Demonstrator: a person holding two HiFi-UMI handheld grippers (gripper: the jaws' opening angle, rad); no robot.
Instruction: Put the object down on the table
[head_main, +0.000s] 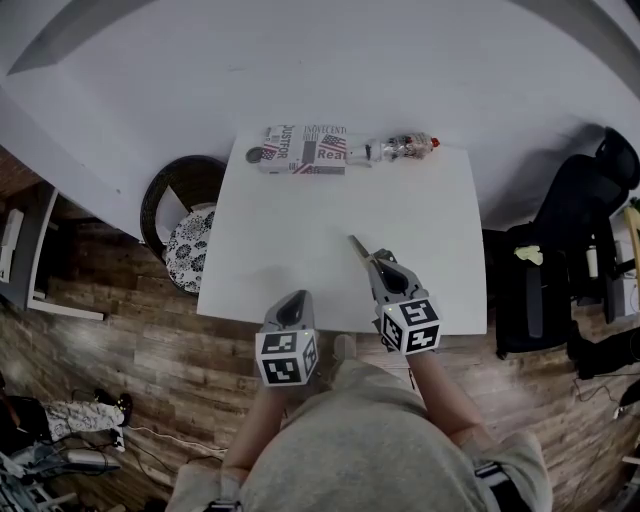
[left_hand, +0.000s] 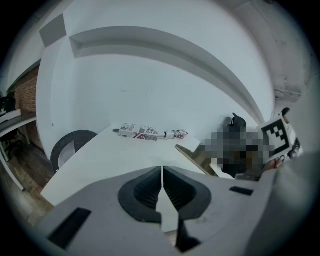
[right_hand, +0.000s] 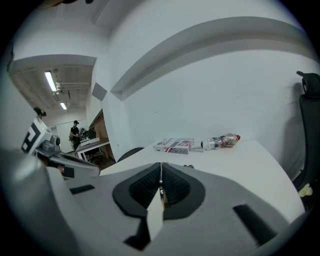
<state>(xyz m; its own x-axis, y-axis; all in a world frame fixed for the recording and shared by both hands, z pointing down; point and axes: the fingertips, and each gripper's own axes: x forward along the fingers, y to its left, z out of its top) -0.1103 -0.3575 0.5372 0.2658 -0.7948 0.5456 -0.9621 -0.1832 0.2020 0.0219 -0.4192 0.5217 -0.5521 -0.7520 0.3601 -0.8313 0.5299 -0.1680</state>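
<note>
Nearest, at the tabletop's near edge, the left gripper hangs over the edge with its marker cube low behind it. Its jaws are drawn together, with only a hairline slit between the ribbed pads and nothing in it. Just beside it on the right, and a little further in over the white surface, the right gripper has its jaws pressed together on a thin flat strip. The right gripper view shows the strip's narrow edge pinched between the pads. In the head view the strip sticks out past the fingertips, slanting toward the middle of the tabletop. It is over the near half, well apart from everything else; whether its free end touches the surface I cannot tell. Along the far edge lie a printed box with flag patterns and, end to end on its right, a clear plastic bottle on its side, its red cap pointing away from the box. A small dark round thing lies just beside the box's left end. A round dark chair with a patterned cushion stands on the wooden floor off the tabletop's left side, and a black office chair off its right. A plain white wall rises behind the far edge.
</note>
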